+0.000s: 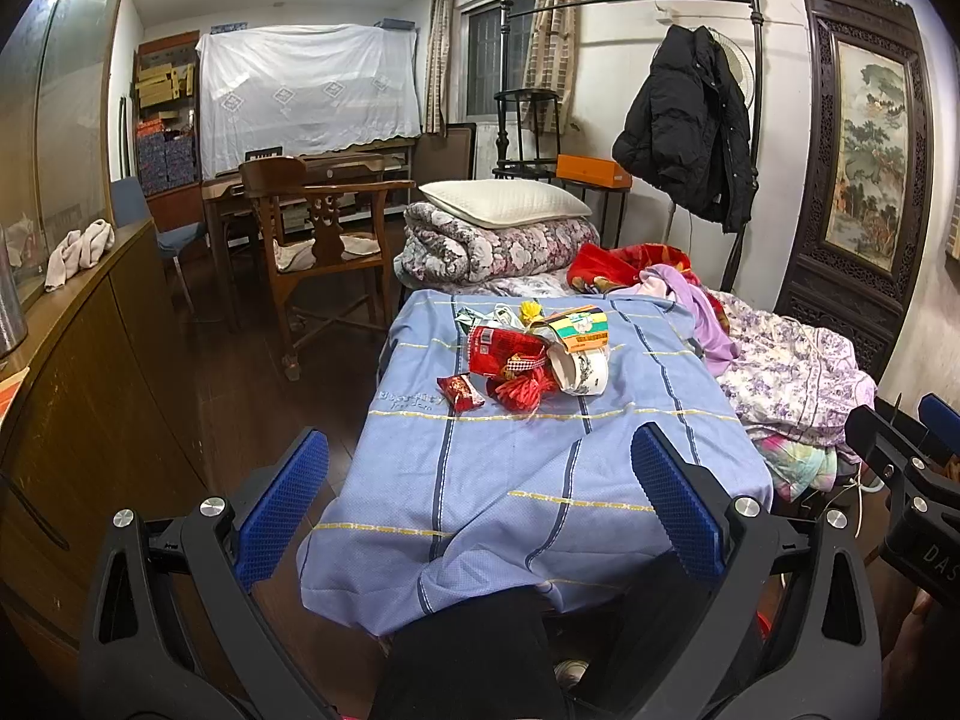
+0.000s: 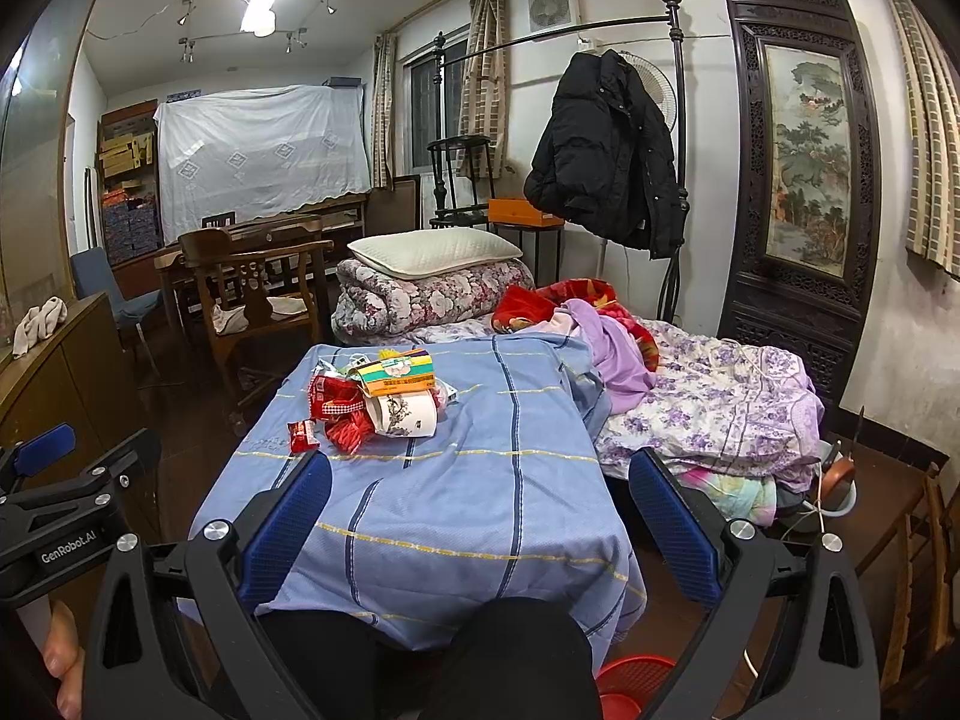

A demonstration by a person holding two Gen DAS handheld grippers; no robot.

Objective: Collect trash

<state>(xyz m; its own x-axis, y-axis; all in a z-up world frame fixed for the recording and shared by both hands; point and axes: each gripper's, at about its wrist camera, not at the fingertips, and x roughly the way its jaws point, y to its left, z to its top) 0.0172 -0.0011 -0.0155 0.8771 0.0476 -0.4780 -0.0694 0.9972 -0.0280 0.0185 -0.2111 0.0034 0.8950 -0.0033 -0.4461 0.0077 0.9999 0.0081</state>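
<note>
Ahead of both grippers a blue striped cloth (image 1: 540, 480) covers the table, loose and rumpled at its near edge. The trash pile (image 2: 372, 402) sits well ahead on it: a paper cup (image 2: 405, 414), a red snack bag (image 1: 501, 351), a small red wrapper (image 1: 460, 392). The left gripper (image 1: 480, 504) and right gripper (image 2: 480, 522) gape wide, holding nothing. A low reach could snag the cloth and drag the pile; the tipped cup might roll off

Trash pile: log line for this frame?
phase: pre-grasp | left gripper: open | right gripper: open | trash pile: untouched on blue cloth
</note>
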